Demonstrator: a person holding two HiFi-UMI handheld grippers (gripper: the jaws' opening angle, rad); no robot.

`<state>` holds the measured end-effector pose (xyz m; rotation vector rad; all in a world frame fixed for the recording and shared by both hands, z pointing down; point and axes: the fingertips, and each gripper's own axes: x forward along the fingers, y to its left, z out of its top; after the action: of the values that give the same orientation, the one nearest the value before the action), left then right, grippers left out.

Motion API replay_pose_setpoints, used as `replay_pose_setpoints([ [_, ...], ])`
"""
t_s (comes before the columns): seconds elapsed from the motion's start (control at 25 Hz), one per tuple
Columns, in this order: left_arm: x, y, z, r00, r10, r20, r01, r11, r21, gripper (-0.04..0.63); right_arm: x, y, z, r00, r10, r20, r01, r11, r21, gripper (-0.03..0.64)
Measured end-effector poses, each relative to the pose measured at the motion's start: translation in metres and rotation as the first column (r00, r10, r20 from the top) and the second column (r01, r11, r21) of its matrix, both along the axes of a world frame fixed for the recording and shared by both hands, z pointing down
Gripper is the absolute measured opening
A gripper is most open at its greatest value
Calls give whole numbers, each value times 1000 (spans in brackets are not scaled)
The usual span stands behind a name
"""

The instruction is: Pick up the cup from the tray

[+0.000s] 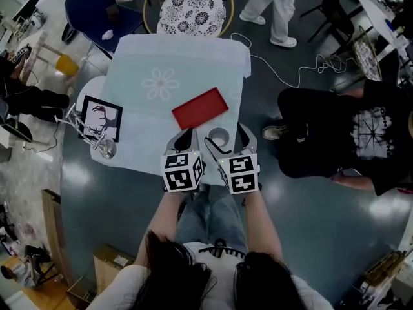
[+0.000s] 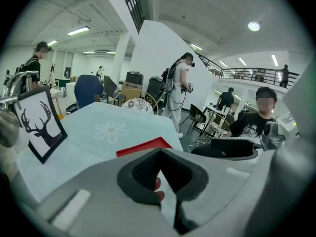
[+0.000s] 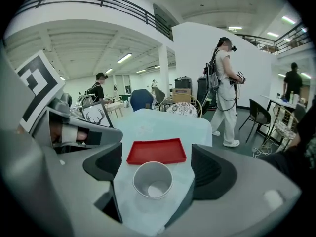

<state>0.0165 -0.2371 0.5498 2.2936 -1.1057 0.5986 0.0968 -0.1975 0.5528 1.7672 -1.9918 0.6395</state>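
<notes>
The cup (image 3: 152, 180) stands upright and mouth-up on the cloth-covered surface (image 1: 161, 63), close to its near edge. It looks empty inside. It is not on the red tray (image 3: 156, 151). The tray lies flat just beyond it, farther from the person, and has nothing in it.

The right tool (image 1: 227, 139) is the nearer one. Its jaws stand wide apart, one to each side of the cup, and neither pad touches the cup wall. The right gripper view looks down into the cup's mouth, so the tool seems to sit somewhat above the rim. How far above cannot be told.

The left tool (image 1: 185, 137) is just beside the right one, to the cup's left. Its jaws are drawn together with nothing gripped between them. It points past the cup toward the tray's near corner.

The cup's long axis is vertical and it lies straight ahead of the right tool, centred in the gap. A grasp would likely need the tool lowered until the pads face the cup's wall, then closed across its width. The cup looks light and thin-walled, so a hard squeeze may deform it.

A framed deer picture (image 1: 100, 118) stands at the surface's left edge, well apart from the cup. A patterned chair (image 1: 191, 10) sits at the far end.
</notes>
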Motion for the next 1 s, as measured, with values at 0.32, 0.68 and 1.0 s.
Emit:
replay_pose_setpoints([
  [0.32, 0, 12, -30, 999, 26, -37, -25, 999, 40, 0, -6, 6, -36, 999, 32, -9, -31, 998, 52, 404],
  [0.68, 1, 22, -62, 996, 52, -75, -45, 995, 92, 0, -4, 16, -72, 995, 100, -19, -97, 989, 107, 205],
  [1.0, 1, 29, -83, 993, 54, -101, -41, 991, 131, 0, -6, 27, -90, 991, 131, -36, -124, 980, 153, 23],
])
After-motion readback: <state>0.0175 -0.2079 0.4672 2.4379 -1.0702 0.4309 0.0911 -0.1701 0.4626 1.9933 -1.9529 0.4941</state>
